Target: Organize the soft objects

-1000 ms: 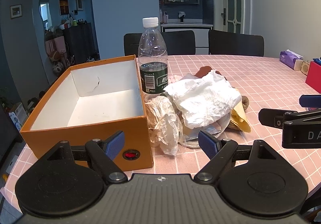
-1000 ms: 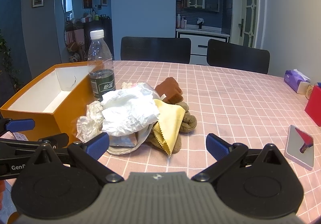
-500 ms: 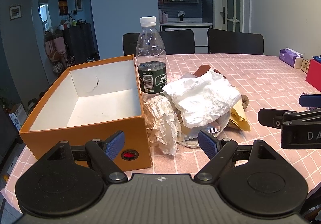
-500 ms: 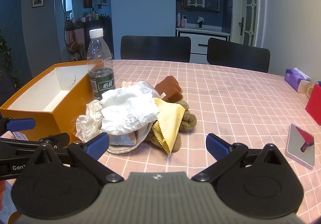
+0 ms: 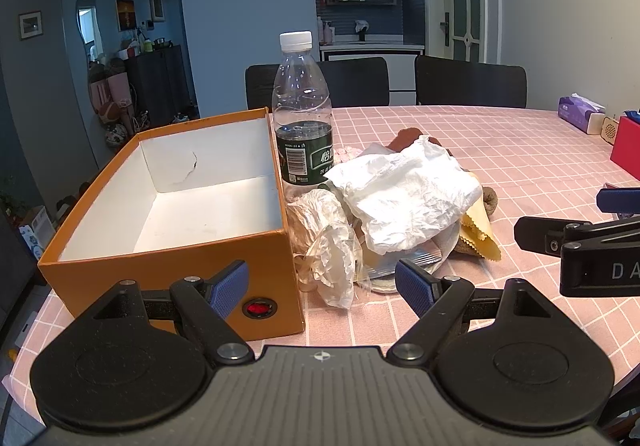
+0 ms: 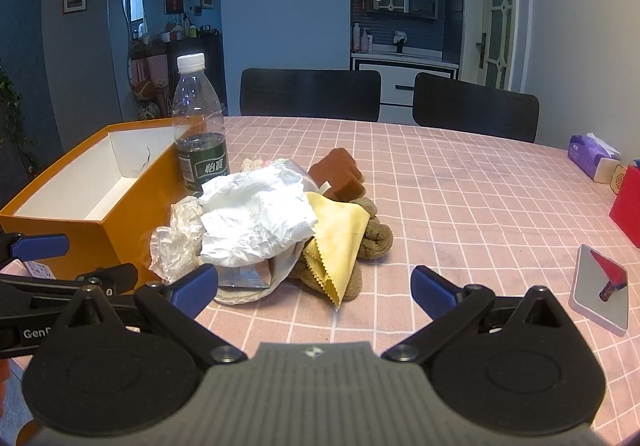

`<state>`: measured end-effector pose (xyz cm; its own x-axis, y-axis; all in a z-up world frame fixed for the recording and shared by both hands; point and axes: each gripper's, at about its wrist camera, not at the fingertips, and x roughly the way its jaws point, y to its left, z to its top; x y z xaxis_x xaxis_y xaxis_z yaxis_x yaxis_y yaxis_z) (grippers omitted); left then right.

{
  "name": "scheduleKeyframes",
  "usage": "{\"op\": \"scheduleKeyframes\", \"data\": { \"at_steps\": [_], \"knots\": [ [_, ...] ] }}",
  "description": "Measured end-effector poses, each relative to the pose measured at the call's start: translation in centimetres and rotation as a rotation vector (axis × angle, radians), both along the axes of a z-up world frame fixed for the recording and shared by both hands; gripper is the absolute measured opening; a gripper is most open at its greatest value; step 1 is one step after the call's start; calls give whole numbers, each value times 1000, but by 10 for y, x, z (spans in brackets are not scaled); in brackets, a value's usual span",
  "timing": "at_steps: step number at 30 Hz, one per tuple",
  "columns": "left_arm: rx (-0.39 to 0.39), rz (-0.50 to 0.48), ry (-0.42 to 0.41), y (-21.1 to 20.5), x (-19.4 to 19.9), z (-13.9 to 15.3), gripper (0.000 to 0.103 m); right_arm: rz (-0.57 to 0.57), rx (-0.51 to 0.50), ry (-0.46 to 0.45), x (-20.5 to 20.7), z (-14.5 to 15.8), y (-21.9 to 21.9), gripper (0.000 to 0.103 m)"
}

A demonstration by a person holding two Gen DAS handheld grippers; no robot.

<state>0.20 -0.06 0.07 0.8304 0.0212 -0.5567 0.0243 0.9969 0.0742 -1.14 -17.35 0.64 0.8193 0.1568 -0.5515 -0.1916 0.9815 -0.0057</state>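
Lying centre-frame, the crumpled white tissue (image 6: 256, 222) looks light and limp; pinch its top fold. Both the left gripper (image 5: 324, 288) and right gripper (image 6: 314, 286) gape empty.

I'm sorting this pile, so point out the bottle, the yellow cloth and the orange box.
bottle (image 5: 306, 158), left wrist view, on its dark label.
yellow cloth (image 6: 338, 234), right wrist view, on its flat middle.
orange box (image 5: 168, 260), left wrist view, on its near wall.

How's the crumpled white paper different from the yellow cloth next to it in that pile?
The white paper is crumpled into a bulky wad, while the yellow cloth lies flat and smooth. The paper's edges are ragged; the cloth's are cut in zigzags. The paper sits on top of the pile; the cloth drapes down its side over a brown sock. Both are thin and soft.
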Motion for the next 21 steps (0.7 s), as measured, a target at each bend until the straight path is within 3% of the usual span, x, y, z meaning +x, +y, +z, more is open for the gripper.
{"op": "scheduleKeyframes", "data": {
  "at_steps": [21],
  "knots": [
    [-1,0,1,1,0,-1,97,5,-2,5,-1,0,2,100]
  ]
}}
